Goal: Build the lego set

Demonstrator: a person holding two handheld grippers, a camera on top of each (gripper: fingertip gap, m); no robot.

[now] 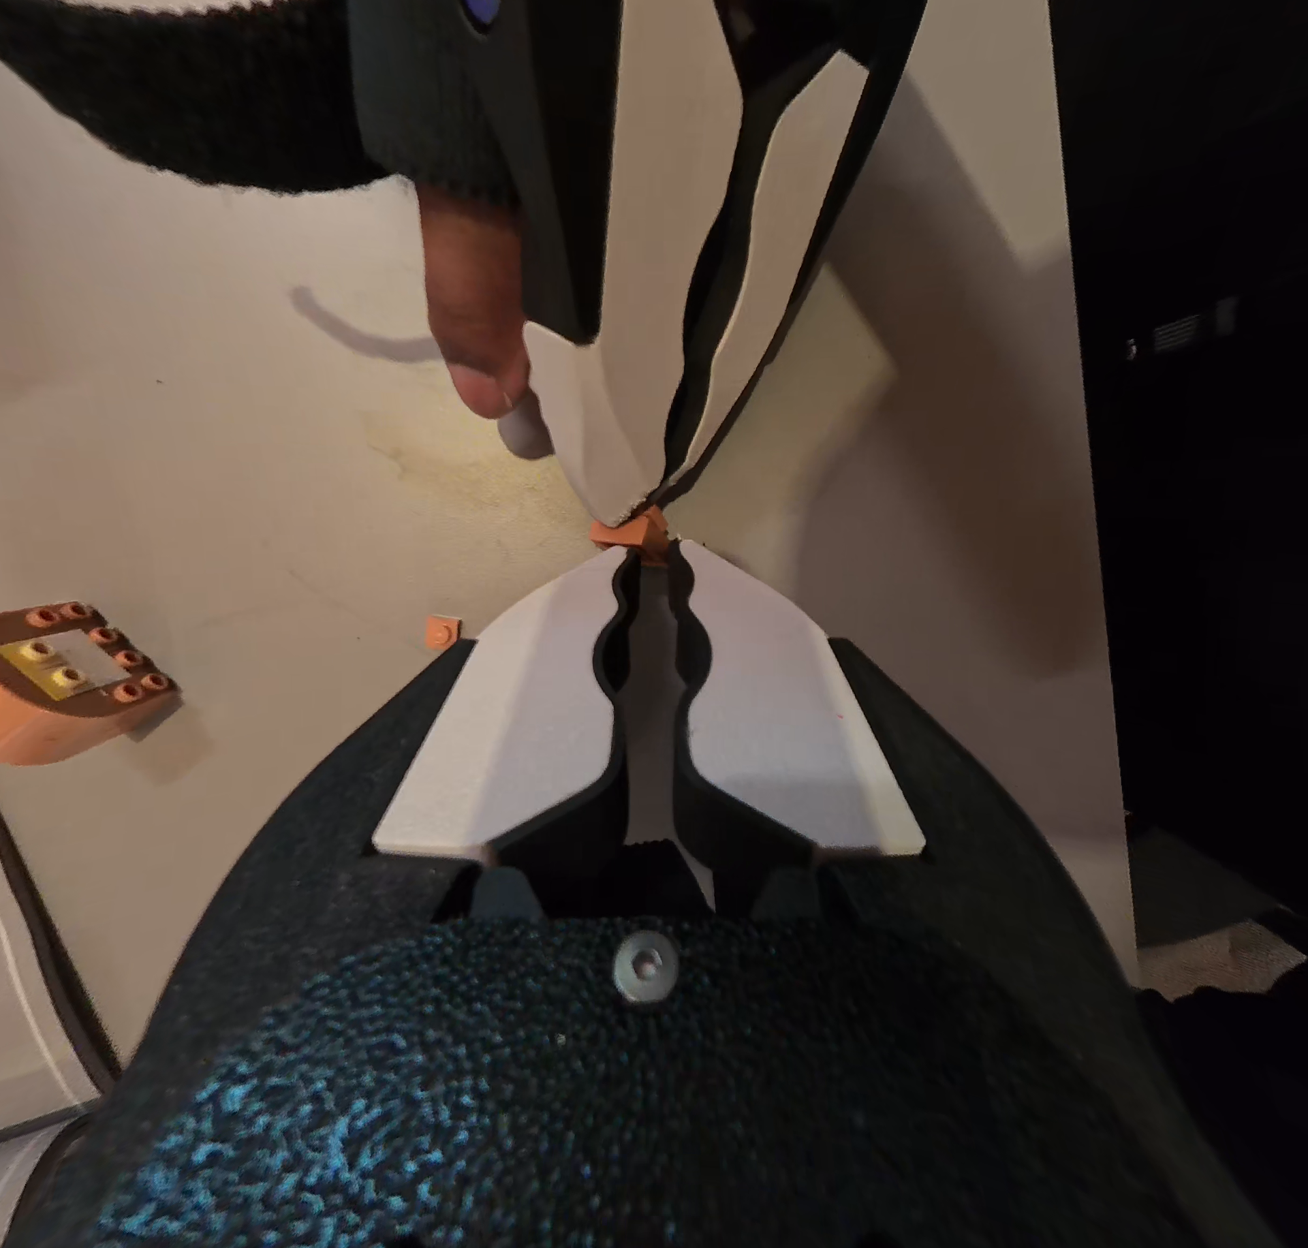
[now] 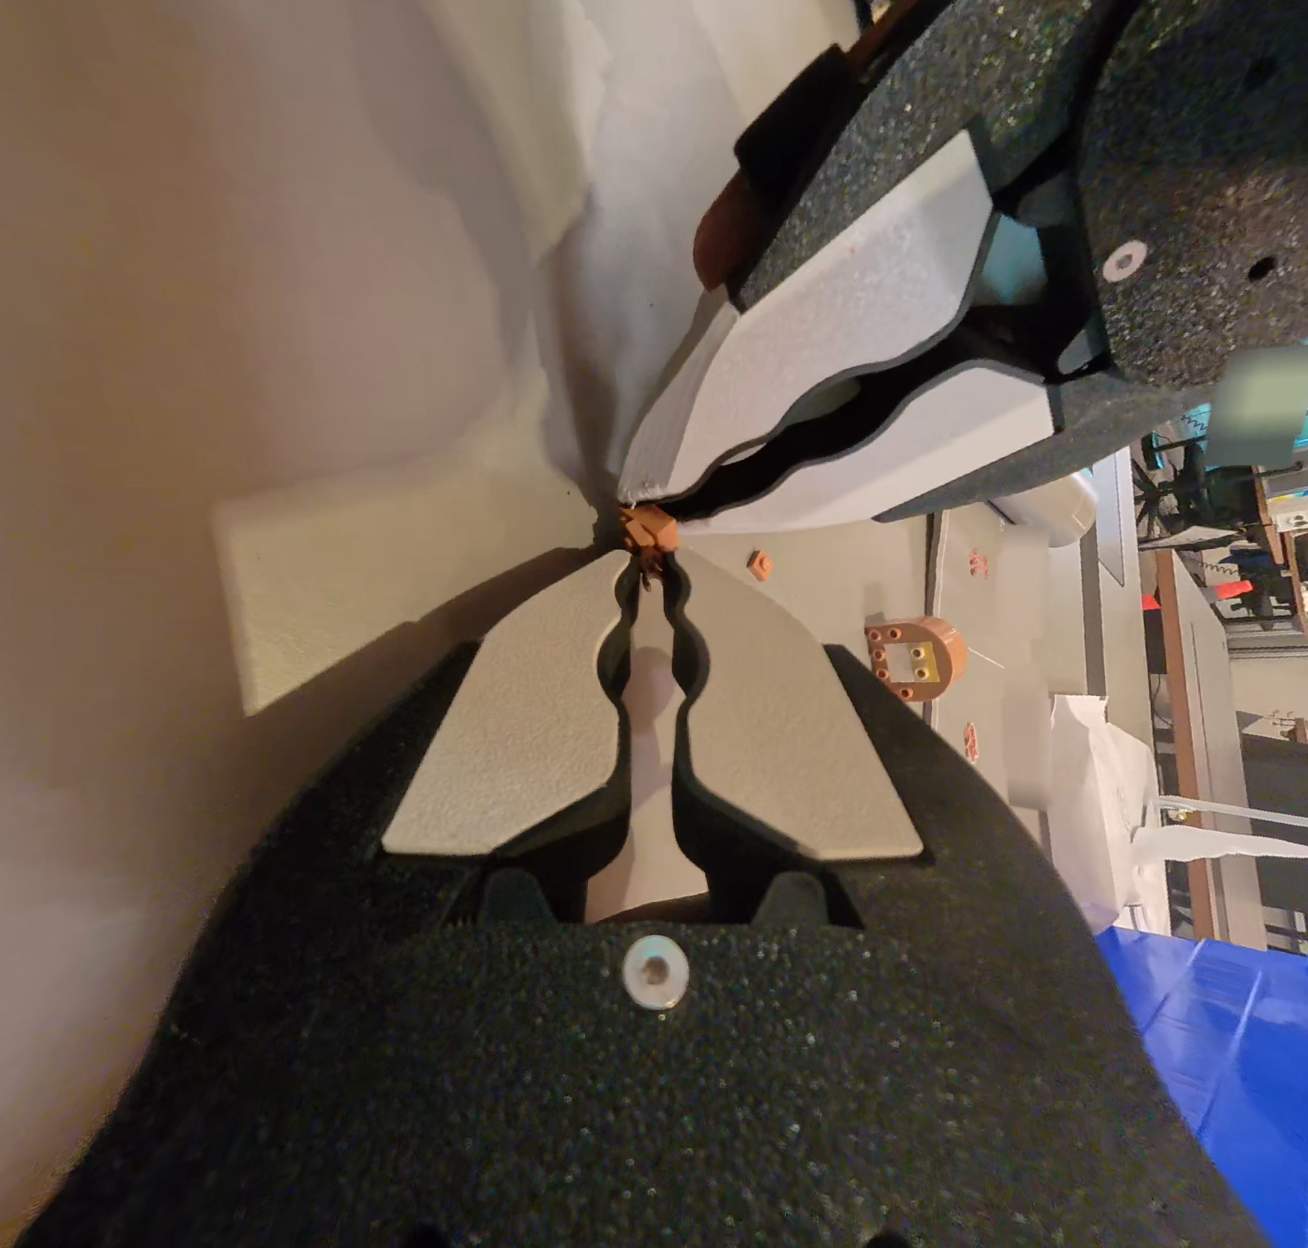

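Left gripper point(image 1: 650, 557): nipping an orange brick piece point(image 1: 655, 554) at its tips.
Right gripper point(image 2: 650, 563): pinched on the adjoining orange plate point(image 1: 614, 532) (jaws nearly together).
Risk: a twist could likely flick either part loose.
Surface: cream table point(image 1: 233, 478); spare small plate point(image 1: 443, 629), brown studded block point(image 1: 78, 676).
Room: cluttered benches point(image 2: 1203, 577) behind.

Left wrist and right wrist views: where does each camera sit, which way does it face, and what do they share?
Left wrist view: sits on the left gripper, looks along its white fingers down onto the cream tabletop; a dark-sleeved hand shows behind the right gripper.
Right wrist view: sits on the right gripper, rolled sideways, facing the left gripper.
Shared: small orange toy bricks pinched between both grippers' tips, a loose orange single-stud plate, a brown studded rounded block.
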